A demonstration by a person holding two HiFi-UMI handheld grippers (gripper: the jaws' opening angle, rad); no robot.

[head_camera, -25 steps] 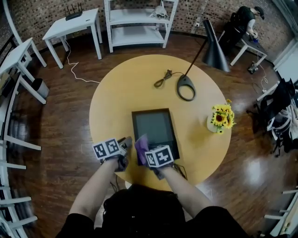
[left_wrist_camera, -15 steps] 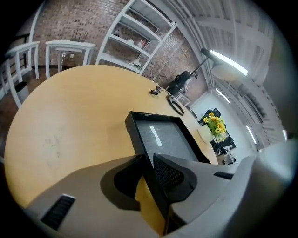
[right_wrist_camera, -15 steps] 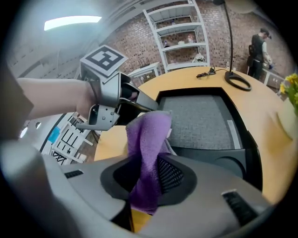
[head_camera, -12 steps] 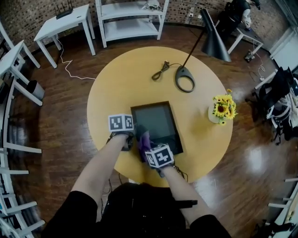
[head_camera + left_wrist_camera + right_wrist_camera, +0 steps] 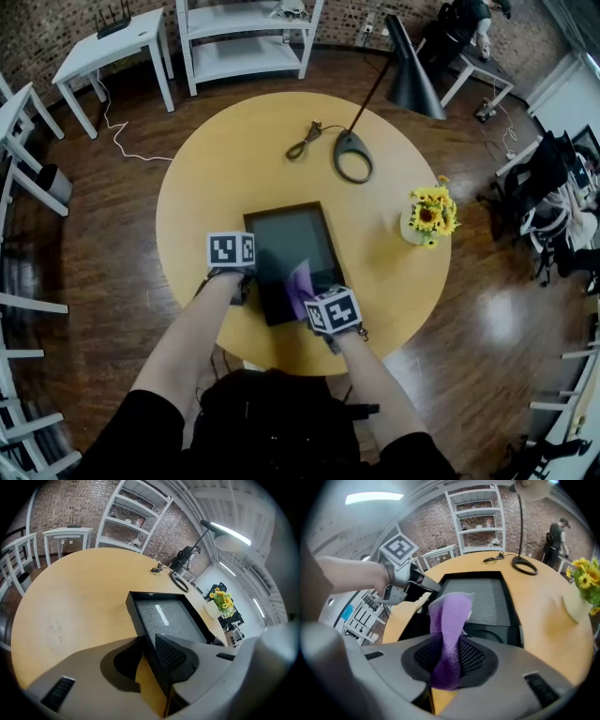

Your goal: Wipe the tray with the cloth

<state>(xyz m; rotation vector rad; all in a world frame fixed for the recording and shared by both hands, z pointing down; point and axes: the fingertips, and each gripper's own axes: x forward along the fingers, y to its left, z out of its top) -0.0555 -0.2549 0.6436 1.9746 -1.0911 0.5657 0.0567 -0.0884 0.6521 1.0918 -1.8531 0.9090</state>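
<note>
One tray (image 5: 286, 239) at the tabletop's (image 5: 225, 159) near edge, left wall between the left gripper's (image 5: 148, 643) opening jaws; right gripper (image 5: 449, 649) clamps the one cloth (image 5: 451, 613), hiding a tray corner.

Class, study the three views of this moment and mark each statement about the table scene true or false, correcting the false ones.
1. The right hand-held gripper holds a purple cloth. True.
2. The tray is white. False: it is black.
3. The flowers stand inside the tray. False: they stand on the table, beside the tray and apart from it.
4. The lamp base rests on the table beyond the tray. True.
5. Nothing is between the jaws of the left hand-held gripper. False: the tray's wall is between them; the jaws are opening slightly.
</note>
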